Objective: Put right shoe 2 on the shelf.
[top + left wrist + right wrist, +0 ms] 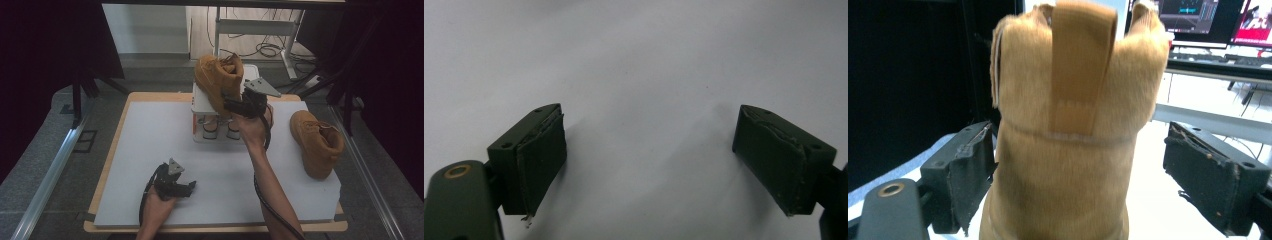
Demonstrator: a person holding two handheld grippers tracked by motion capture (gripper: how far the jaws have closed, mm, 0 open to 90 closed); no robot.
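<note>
A tan suede boot [216, 77] stands on a white stand [199, 106] at the back middle of the table. My right gripper [229, 106] is at its heel. In the right gripper view the heel [1068, 175] with its pull loop [1080, 65] sits between the jaws of the right gripper [1080, 150]. The left pad [970, 175] is right at the suede, and a gap shows before the right pad [1205, 180]. A second tan boot [316, 142] lies on the table's right side. My left gripper [187, 187] rests open near the front left, its jaws [649, 145] over bare white board.
The white board [150, 150] covers most of the wooden table. The stand has small items on its lower shelf [219, 131]. Dark curtains hang at both sides. A desk frame and cables [265, 47] lie beyond the table.
</note>
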